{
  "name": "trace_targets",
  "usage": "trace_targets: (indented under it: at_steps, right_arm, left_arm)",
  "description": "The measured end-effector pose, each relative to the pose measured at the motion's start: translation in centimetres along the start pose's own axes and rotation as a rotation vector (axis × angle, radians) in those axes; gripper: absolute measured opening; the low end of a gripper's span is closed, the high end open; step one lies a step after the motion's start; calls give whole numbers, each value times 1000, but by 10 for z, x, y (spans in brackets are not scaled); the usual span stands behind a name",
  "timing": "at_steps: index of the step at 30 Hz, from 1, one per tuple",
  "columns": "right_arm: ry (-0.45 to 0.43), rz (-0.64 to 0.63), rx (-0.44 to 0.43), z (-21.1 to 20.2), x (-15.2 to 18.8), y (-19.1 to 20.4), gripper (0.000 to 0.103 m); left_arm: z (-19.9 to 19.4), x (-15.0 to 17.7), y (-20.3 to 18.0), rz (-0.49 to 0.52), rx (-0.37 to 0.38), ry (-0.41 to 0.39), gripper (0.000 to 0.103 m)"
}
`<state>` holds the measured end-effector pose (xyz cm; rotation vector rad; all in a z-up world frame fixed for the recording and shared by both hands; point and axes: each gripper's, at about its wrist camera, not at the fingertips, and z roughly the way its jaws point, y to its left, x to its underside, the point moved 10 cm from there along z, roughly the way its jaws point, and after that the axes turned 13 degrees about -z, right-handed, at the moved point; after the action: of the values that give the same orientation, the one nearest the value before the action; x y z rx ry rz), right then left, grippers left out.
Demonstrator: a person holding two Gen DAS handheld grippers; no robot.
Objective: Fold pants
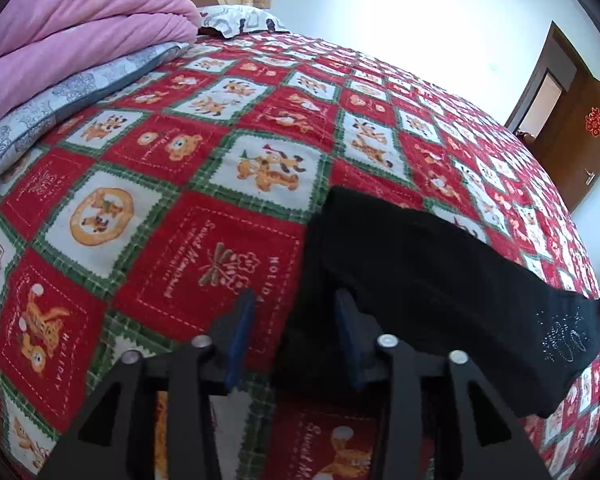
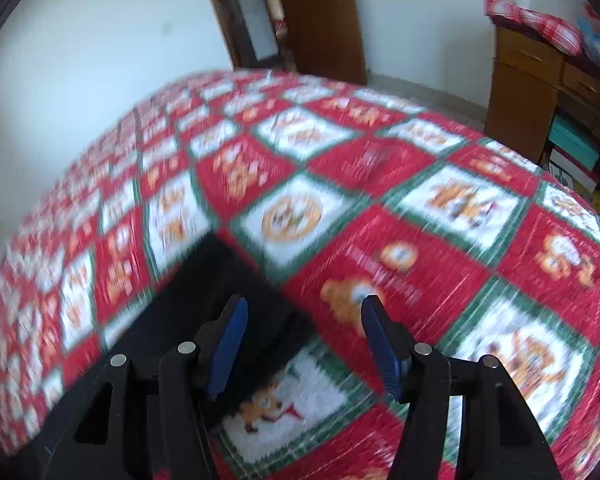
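The black pants point(image 1: 440, 280) lie folded in a flat stack on the red patchwork bedspread point(image 1: 160, 208), with a sparkly print near their right end. My left gripper point(image 1: 296, 300) is open, its blue pads just over the pants' near left edge, nothing held. In the blurred right wrist view, the pants point(image 2: 220, 280) show as a dark corner at lower left. My right gripper point(image 2: 304, 308) is open and empty above that corner, its left pad over the cloth and its right pad over the bedspread point(image 2: 420, 200).
A pink quilt point(image 1: 80, 36) on a grey patterned pillow point(image 1: 60, 108) lies at the head of the bed, with another pillow point(image 1: 240, 20) behind. A brown door point(image 1: 572, 132) stands at the right. A wooden desk point(image 2: 540, 92) with boxes stands beyond the bed's far edge.
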<state>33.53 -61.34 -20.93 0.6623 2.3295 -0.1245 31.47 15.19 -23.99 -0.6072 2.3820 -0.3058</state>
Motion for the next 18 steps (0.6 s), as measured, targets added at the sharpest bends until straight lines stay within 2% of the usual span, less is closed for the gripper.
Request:
trace_targets:
  at_steps: [4, 6, 7, 8, 10, 11, 13, 15, 16, 18]
  right_arm:
    - [-10, -108, -66, 2, -12, 16, 61]
    - [56, -196, -53, 15, -4, 28, 60]
    - [87, -230, -11, 22, 0, 28, 50]
    - [120, -255, 18, 29, 5, 28, 30]
    - [136, -254, -19, 33, 10, 34, 14]
    - [123, -269, -8, 28, 9, 36, 11]
    - [92, -281, -6, 18, 4, 39, 10]
    - [61, -242, 12, 8, -4, 29, 10]
    - [74, -217, 17, 12, -4, 23, 10]
    - [161, -236, 23, 32, 10, 20, 10]
  left_arm:
    - [2, -1, 0, -4, 8, -18, 45]
    - [3, -2, -1, -7, 7, -30, 46]
    - [4, -3, -1, -10, 8, -32, 46]
    - [4, -3, 0, -13, 9, -35, 46]
    - [4, -4, 0, -12, 11, -35, 47]
    - [4, -4, 0, -11, 11, -34, 47]
    - [5, -4, -1, -5, 12, -32, 47]
    - [6, -4, -1, 3, 12, -40, 49]
    - [6, -5, -1, 5, 11, -47, 50]
    - [7, -5, -2, 9, 7, -57, 51]
